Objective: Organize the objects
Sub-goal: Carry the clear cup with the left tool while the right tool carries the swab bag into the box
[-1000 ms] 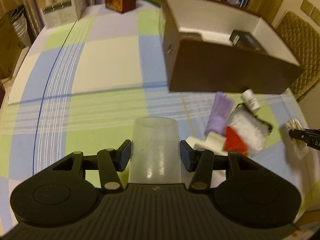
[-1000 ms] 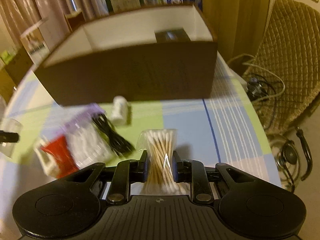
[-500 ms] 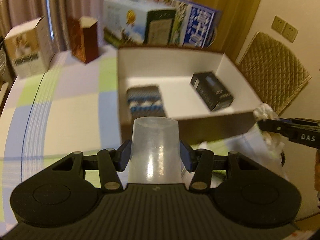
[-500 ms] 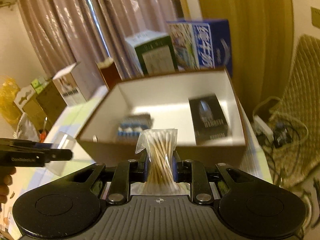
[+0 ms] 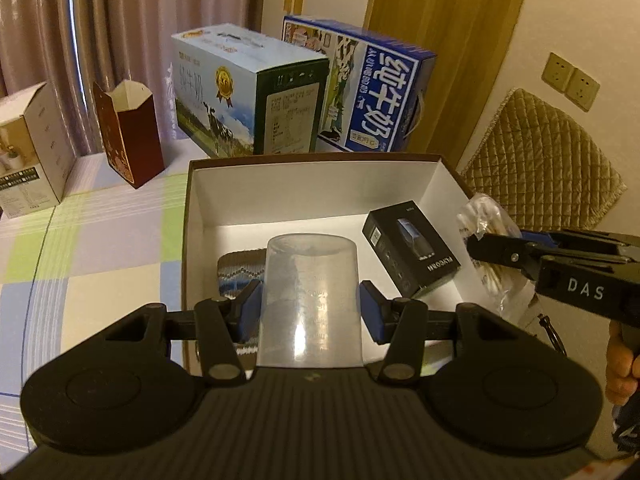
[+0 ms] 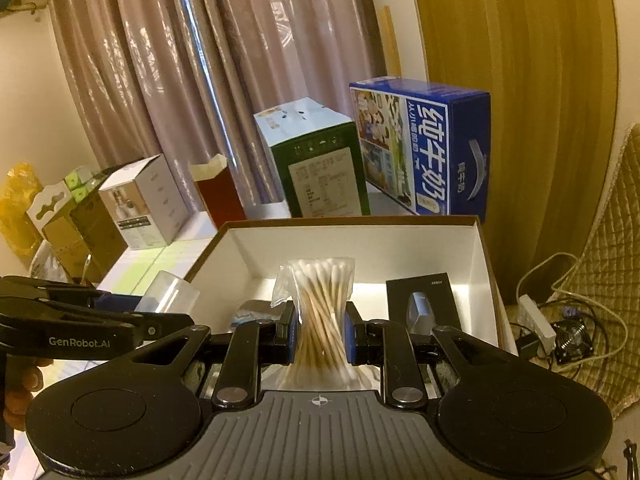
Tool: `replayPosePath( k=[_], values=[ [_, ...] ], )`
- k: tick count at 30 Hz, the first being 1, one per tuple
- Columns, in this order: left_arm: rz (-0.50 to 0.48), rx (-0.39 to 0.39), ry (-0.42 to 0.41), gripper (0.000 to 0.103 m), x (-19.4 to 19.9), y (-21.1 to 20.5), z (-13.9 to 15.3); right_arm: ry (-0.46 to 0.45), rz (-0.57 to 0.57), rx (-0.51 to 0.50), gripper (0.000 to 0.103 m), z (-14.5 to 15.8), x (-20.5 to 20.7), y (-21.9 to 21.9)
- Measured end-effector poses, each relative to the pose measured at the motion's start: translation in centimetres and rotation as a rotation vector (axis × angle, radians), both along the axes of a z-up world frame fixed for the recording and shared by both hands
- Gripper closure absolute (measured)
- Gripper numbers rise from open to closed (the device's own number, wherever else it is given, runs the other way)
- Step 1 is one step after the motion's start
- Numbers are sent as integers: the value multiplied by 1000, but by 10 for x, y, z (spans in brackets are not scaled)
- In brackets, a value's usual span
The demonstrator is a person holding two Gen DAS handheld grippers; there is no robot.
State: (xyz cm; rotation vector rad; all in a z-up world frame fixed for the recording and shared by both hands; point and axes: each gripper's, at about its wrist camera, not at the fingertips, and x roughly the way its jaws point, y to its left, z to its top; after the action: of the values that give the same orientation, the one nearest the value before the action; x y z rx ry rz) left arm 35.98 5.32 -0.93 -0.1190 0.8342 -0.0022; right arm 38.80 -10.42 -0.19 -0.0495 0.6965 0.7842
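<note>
My left gripper is shut on a clear plastic cup, held upside down over the near left part of a brown box with a white inside. My right gripper is shut on a bag of cotton swabs above the same box. Inside the box lie a black product carton and a blue-and-white patterned pack. In the left wrist view the right gripper comes in from the right with the swab bag. The right wrist view shows the left gripper and cup at left.
Two milk cartons stand behind the box. A dark red open carton and a white carton stand at the back left on the checked tablecloth. A quilted chair is to the right, cables on the floor.
Both grippers have risen and moved from the table in front of the box to above its open top, each keeping its grip. The loose items on the cloth have dropped out of view.
</note>
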Motion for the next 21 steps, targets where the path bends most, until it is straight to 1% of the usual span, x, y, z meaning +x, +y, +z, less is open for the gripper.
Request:
replayPosePath(
  k=[5,7,14,16,18,19,20,21],
  values=[
    [23,-11,39,56,20,5,-16,28,0,-48,84,-19,24,11],
    [25,-21,57,56,27,6,-23,57,2,-79,84,-31,32,17],
    [24,-21,104,56,43,5,-43,141,18,-184,83,-72,51,31],
    [22,-22,116,56,46,5,-48,169,18,-199,83,-82,55,32],
    [22,-24,128,56,49,4,-53,184,11,-203,75,-87,59,32],
    [22,-25,133,56,50,4,-55,189,5,-206,62,-89,60,32],
    [22,-25,138,56,51,4,-57,185,-3,-202,54,-89,61,31],
    [22,-26,141,56,52,4,-59,177,-8,-197,53,-88,61,29]
  ],
)
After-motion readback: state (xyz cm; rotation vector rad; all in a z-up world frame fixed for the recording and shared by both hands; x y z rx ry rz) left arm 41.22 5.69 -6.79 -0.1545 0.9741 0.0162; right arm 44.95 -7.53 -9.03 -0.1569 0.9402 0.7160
